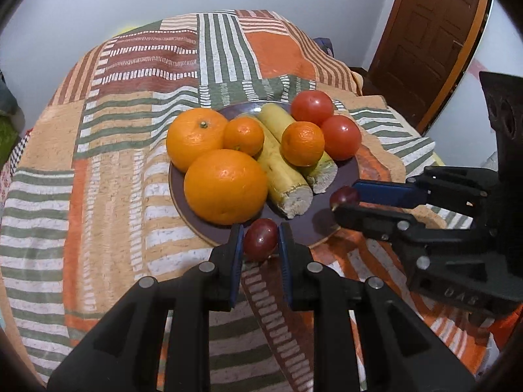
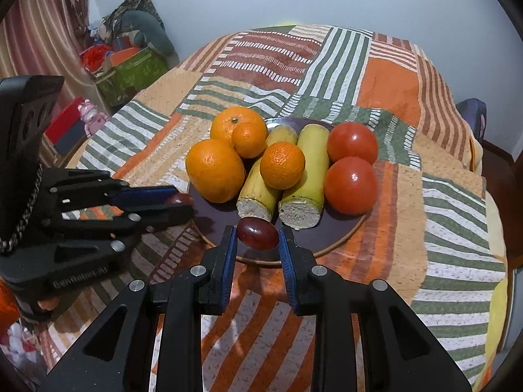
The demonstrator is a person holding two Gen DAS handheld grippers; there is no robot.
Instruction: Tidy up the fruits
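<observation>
A dark purple plate (image 1: 304, 228) (image 2: 327, 235) on the patterned tablecloth holds two large oranges (image 1: 225, 185) (image 2: 215, 170), two small mandarins (image 1: 302, 143) (image 2: 282, 165), two cut banana pieces (image 1: 284, 176) (image 2: 307, 176) and two tomatoes (image 1: 340, 137) (image 2: 351, 184). My left gripper (image 1: 260, 240) (image 2: 183, 204) is shut on a red grape (image 1: 260, 238) (image 2: 179, 199) at the plate's near left rim. Over the plate's near edge, my right gripper (image 2: 257, 233) (image 1: 341, 201) is shut on a second red grape (image 2: 257, 232) (image 1: 344, 195).
The table's striped orange, green and white cloth (image 1: 108, 163) hangs over its edges. A brown door (image 1: 428, 39) stands at the far right in the left wrist view. Boxes, a bag and a pink toy (image 2: 94, 119) lie on the floor at the left.
</observation>
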